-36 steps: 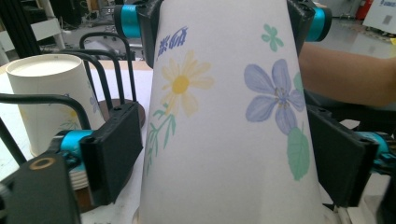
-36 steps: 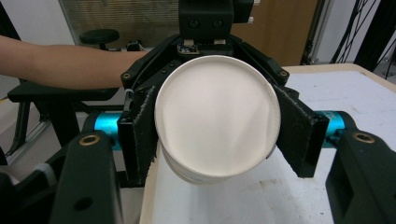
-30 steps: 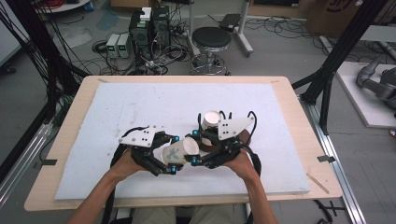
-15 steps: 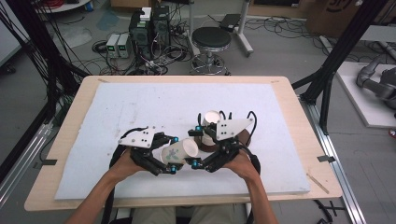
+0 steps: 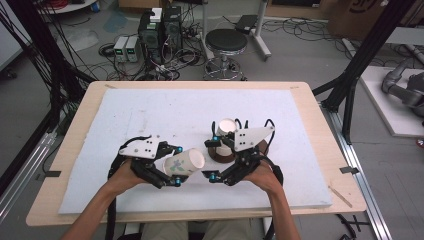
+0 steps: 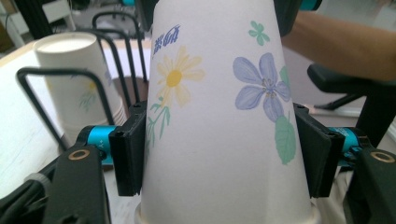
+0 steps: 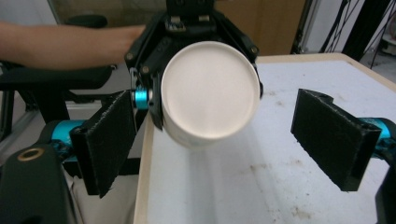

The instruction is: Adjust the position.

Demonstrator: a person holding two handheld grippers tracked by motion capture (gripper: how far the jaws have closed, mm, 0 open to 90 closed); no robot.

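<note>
Released by the right gripper [image 5: 216,176], paper cup [image 5: 183,163] sits between left fingers [image 6: 128,154].

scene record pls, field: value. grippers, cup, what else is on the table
left gripper: shut on paper cup, cup on its side, base toward right gripper
right gripper: open, jaws apart either side of the cup base, not touching
cup print: flowers
cup stack: upside down, in wire holder on brown base
table: wood, under white mat
</note>
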